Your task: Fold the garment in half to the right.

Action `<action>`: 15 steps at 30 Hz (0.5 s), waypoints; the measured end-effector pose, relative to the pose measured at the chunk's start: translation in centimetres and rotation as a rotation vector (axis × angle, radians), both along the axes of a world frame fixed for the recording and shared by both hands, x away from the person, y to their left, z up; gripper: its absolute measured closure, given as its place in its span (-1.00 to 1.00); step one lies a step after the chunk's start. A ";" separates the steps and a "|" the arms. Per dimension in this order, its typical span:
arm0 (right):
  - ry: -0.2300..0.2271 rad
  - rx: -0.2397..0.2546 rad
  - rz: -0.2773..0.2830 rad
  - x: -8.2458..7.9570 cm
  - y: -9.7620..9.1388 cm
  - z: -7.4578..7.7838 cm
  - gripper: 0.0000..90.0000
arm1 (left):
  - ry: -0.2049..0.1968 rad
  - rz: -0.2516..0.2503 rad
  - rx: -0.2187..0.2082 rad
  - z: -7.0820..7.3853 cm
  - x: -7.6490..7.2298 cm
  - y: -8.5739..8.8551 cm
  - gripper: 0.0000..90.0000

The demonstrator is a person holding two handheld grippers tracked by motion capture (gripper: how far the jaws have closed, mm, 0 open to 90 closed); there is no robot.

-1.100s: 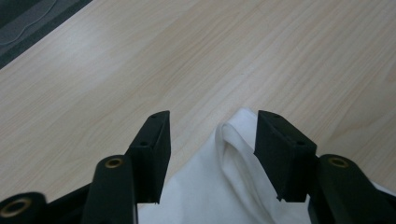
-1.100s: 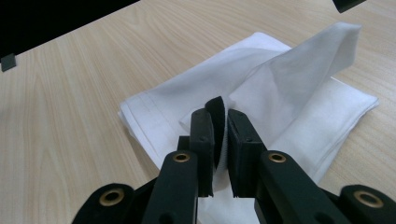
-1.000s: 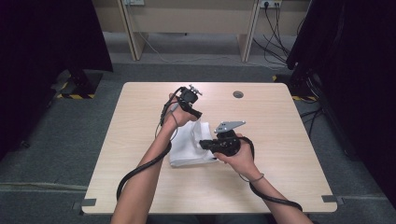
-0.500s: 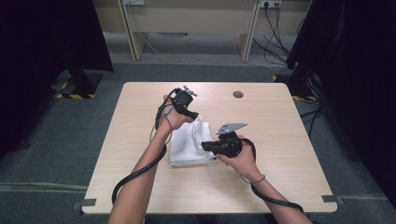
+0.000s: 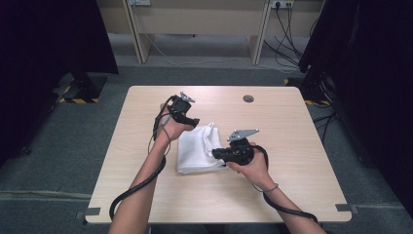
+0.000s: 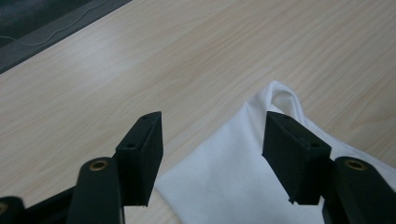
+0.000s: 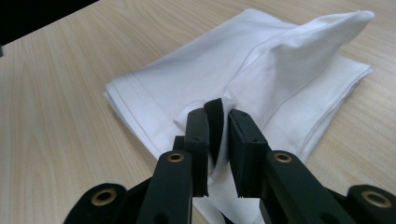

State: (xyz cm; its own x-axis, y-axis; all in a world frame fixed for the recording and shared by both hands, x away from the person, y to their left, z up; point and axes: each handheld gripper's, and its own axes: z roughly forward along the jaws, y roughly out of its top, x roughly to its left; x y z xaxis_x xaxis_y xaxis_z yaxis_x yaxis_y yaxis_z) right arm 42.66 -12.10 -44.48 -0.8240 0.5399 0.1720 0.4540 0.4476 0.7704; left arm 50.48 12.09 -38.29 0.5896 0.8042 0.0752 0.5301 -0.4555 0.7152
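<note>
A folded white cloth (image 5: 195,153) lies in the middle of the wooden table (image 5: 292,146). My right gripper (image 5: 217,155) comes in from the cloth's right side and is shut on a raised fold of its top layer. In the right gripper view the gripper (image 7: 222,112) pinches that fold, and the cloth (image 7: 187,74) rises to a peak at the far right. My left gripper (image 5: 194,122) hovers open at the cloth's far left corner. In the left gripper view its gripper (image 6: 212,128) stands wide, with the cloth's corner (image 6: 233,182) below and between the jaws, untouched.
A small round hole (image 5: 248,98) sits in the table near its far edge. Both forearms enter from the bottom, each trailing a black cable (image 5: 131,192). Bare tabletop lies left, right and in front of the cloth. Desk legs and floor cables (image 5: 282,19) lie beyond the table.
My left gripper has drifted a little left and toward the person, ending at the cloth's far corner. The right gripper has barely shifted and still holds the fold.
</note>
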 end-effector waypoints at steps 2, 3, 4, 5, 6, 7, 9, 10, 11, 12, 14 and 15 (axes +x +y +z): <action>0.000 -0.002 0.002 0.0 0.0 -0.1 0.74 | -0.004 0.005 -0.008 0.0 -0.2 0.3 -0.19; 0.000 -0.004 0.001 0.0 0.0 -0.1 0.73 | -0.006 0.008 -0.007 0.0 -0.2 0.4 -0.20; 0.002 -0.003 -0.001 0.0 -0.1 -0.2 0.73 | -0.007 0.012 -0.010 -0.1 -0.3 0.5 -0.20; 0.003 -0.003 -0.002 0.0 -0.1 -0.2 0.72 | -0.008 0.012 -0.010 0.0 -0.4 0.7 -0.20; 0.003 -0.004 -0.003 0.0 -0.1 -0.2 0.70 | -0.008 0.012 -0.010 0.0 -0.4 0.7 -0.21; 0.002 -0.006 -0.003 0.0 -0.2 -0.2 0.69 | -0.014 0.020 -0.012 -0.1 -0.5 1.0 -0.22; 0.005 -0.004 -0.007 0.0 -0.3 -0.2 0.68 | -0.017 0.023 -0.014 -0.1 -0.7 1.3 -0.24; 0.004 -0.005 -0.007 0.1 -0.4 -0.2 0.67 | -0.018 0.025 -0.016 -0.1 -0.8 1.5 -0.24; 0.005 -0.006 -0.008 0.1 -0.4 -0.2 0.66 | -0.020 0.027 -0.020 -0.1 -0.9 1.6 -0.24; 0.007 -0.006 -0.010 0.1 -0.5 -0.3 0.65 | -0.022 0.028 -0.019 -0.2 -1.0 1.8 -0.24; 0.008 -0.011 -0.008 0.1 -0.5 -0.3 0.62 | -0.022 0.029 -0.020 -0.3 -1.1 1.9 -0.24; 0.009 -0.012 -0.008 0.1 -0.6 -0.3 0.62 | -0.020 0.030 -0.019 -0.4 -1.2 2.0 -0.24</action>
State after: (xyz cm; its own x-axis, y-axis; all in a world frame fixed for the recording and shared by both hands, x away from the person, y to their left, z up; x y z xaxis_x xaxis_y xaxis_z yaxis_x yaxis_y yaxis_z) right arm 42.75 -12.66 -44.80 -0.8180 0.5485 0.1729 0.4646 0.4530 0.7609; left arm 49.28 14.06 -38.67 0.5640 0.8227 0.0716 0.5287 -0.4263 0.7340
